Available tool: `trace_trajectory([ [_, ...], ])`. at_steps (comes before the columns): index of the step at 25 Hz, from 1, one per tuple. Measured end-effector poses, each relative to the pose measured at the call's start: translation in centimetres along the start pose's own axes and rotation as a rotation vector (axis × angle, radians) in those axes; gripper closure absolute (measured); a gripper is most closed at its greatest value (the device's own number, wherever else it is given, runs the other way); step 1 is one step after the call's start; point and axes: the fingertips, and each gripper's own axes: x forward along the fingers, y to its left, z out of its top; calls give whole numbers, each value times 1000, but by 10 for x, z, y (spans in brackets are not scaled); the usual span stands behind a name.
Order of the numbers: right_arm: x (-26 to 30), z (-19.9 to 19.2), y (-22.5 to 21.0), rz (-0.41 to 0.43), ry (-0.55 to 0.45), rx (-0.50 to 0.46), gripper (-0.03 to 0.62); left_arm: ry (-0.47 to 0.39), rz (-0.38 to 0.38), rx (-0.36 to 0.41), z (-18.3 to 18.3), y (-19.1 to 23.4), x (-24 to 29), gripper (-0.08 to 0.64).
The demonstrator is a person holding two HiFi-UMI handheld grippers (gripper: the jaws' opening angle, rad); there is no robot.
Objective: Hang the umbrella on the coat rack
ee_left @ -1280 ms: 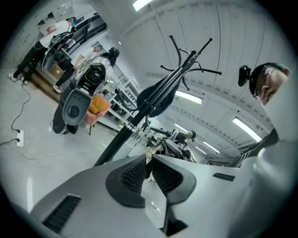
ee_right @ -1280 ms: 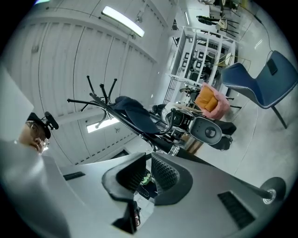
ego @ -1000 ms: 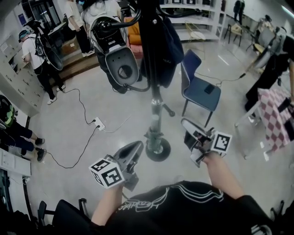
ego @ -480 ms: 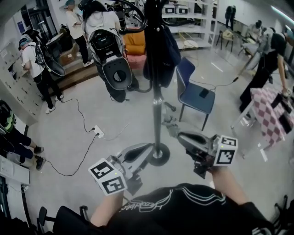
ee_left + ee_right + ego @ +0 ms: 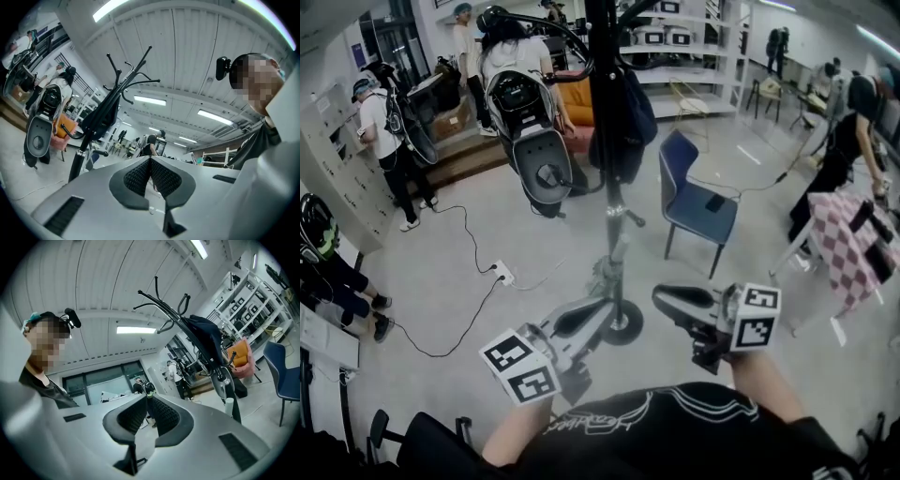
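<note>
The dark folded umbrella (image 5: 623,112) hangs from the black coat rack (image 5: 609,206), its curved handle (image 5: 581,183) at the bottom. The left gripper view shows the umbrella (image 5: 101,117) under the rack's hooks (image 5: 124,79). The right gripper view shows the umbrella (image 5: 206,341) hanging there too. My left gripper (image 5: 605,305) is shut with nothing in it, its pads (image 5: 140,176) pressed together. My right gripper (image 5: 661,298) has its jaws a narrow slit apart, with nothing between them (image 5: 147,401). Both are held low in front of the rack's round base (image 5: 623,323), apart from the umbrella.
A blue chair (image 5: 698,202) stands right of the rack. A white and black machine (image 5: 534,131) is at its left. A power strip with cables (image 5: 502,277) lies on the floor. Several people stand around, and a checkered cloth (image 5: 853,244) hangs at the right.
Both grippers have risen and rolled, and their tips have drawn closer to the rack's pole. The head view has tilted up. Neither jaw opening has changed.
</note>
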Motion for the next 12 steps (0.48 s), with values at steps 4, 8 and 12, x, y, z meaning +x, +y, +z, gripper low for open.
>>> trace_trajectory([
  [4,-27,-5,8,13,3,23,548,-14,41,-13,-11,-21,10,561],
  [8,-57,-12,19,26,5,48,555,-9,66,-26,-32,-49,18,561],
  [12,-88,-23,34,39,3,66,560,-7,102,-23,-52,-77,24,561],
])
